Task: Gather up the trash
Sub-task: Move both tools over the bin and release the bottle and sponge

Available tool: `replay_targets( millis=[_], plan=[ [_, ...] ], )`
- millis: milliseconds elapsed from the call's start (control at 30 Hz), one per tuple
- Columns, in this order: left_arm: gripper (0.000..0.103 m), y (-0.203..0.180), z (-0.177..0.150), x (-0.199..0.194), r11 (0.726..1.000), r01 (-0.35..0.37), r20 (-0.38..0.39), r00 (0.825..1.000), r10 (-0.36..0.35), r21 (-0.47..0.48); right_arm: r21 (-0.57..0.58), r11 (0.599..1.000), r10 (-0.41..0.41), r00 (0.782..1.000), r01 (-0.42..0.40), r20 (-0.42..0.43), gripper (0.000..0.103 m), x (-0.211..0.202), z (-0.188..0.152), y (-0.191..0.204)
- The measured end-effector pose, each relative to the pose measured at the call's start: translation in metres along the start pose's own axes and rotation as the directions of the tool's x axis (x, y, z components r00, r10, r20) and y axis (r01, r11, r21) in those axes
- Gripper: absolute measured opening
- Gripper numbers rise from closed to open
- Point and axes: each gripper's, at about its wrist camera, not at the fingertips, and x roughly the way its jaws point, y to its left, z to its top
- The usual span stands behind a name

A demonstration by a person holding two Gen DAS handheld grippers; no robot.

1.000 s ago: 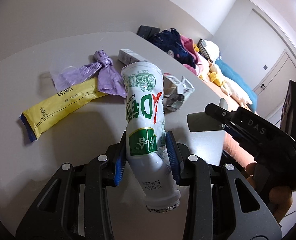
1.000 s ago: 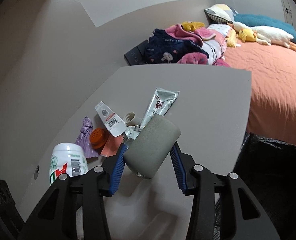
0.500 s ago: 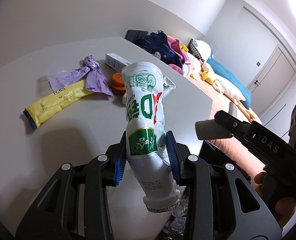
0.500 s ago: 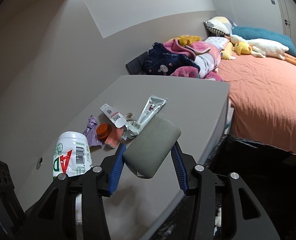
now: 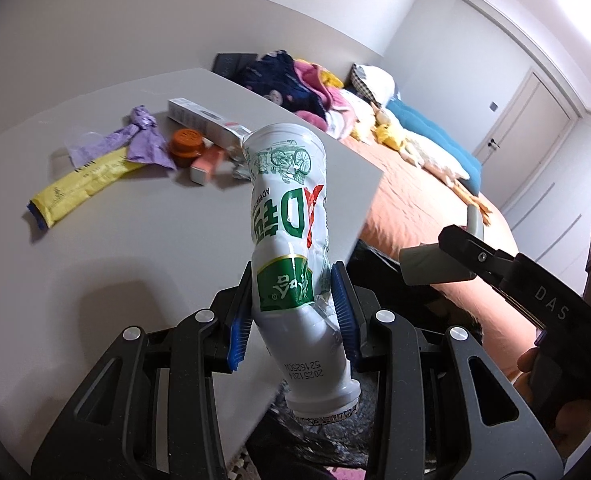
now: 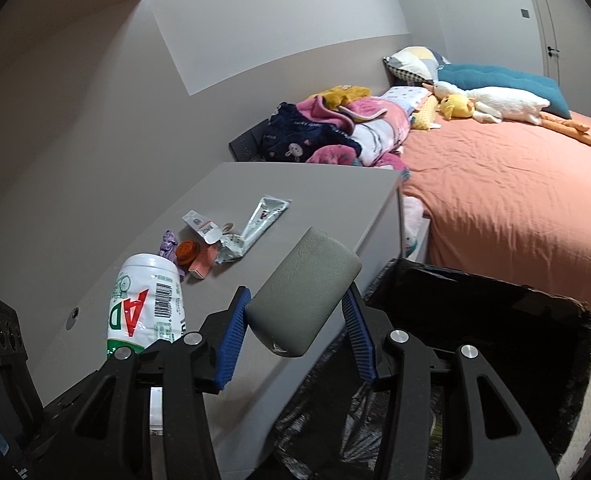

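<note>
Two pieces of trash are in the air at once: the left claw (image 5: 293,312) grips a crumpled white drink bottle (image 5: 289,216) across its dented waist, neck hanging down over the table (image 5: 107,248) edge, and the right claw (image 6: 295,326) carries a grey roll (image 6: 301,294) between its blue pads, over the near corner of the black-lined trash bin (image 6: 475,320) beside the table. On the roll, the left pad touches, while a sliver of gap shows at the right pad, so that hold looks loose.

To do this step well, I judge each load should be carried fully over the bin mouth before release. The bottle juts far forward, so its whole length needs to clear the table edge. The roll could slip early and should travel low and steady.

Left on the table I count:
- one yellow wrapper (image 5: 81,184)
- one purple bag (image 5: 135,140)
- one orange cap (image 5: 187,146)
- one long box (image 5: 199,118)
- one squeezed tube (image 6: 265,216)
- one small pink item (image 5: 207,164), unclear what
</note>
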Motion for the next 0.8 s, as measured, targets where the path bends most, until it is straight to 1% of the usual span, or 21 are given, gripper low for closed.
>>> replay_targets(
  millis=[267, 433, 467, 500, 533, 567, 600, 667, 800],
  plan=[
    [0.036, -0.03, -0.017, 0.002, 0.997, 0.055, -0.04, 0.998, -0.053, 0.051, 0.023, 0.998, -0.051, 0.998, 0.05, 0.036, 0.049, -0.029, -0.005, -0.024],
    [0.037, -0.048, -0.025, 0.01, 0.993, 0.084, -0.085, 0.993, -0.076, 0.087, 0.048, 0.996, -0.083, 0.995, 0.08, 0.061, 0.05, -0.05, -0.009, -0.04],
    [0.037, -0.051, -0.026, 0.012, 0.991, 0.093, -0.102, 0.991, -0.084, 0.094, 0.053, 0.995, -0.086, 0.994, 0.083, 0.065, 0.053, -0.053, -0.008, -0.042],
    [0.041, -0.056, -0.028, 0.017, 0.988, 0.117, -0.133, 0.986, -0.103, 0.099, 0.063, 0.994, -0.097, 0.993, 0.092, 0.071, 0.057, -0.057, -0.009, -0.046],
    [0.062, -0.059, -0.029, 0.02, 0.986, 0.132, -0.153, 0.981, -0.116, 0.099, 0.072, 0.992, -0.11, 0.991, 0.105, 0.08, 0.071, -0.06, -0.009, -0.049],
    [0.077, -0.061, -0.03, 0.023, 0.984, 0.147, -0.17, 0.977, -0.129, 0.098, 0.087, 0.988, -0.139, 0.985, 0.13, 0.099, 0.081, -0.065, -0.009, -0.053],
    [0.097, -0.065, -0.031, 0.025, 0.983, 0.158, -0.177, 0.974, -0.139, 0.098, 0.099, 0.984, -0.162, 0.98, 0.151, 0.116, 0.082, -0.069, -0.009, -0.057],
    [0.097, -0.072, -0.033, 0.024, 0.981, 0.162, -0.163, 0.976, -0.143, 0.111, 0.124, 0.977, -0.186, 0.974, 0.17, 0.131, 0.083, -0.076, -0.009, -0.068],
    [0.097, -0.08, -0.034, 0.024, 0.978, 0.146, -0.155, 0.98, -0.123, 0.148, 0.159, 0.973, -0.191, 0.972, 0.169, 0.135, 0.083, -0.084, -0.01, -0.082]
  ],
)
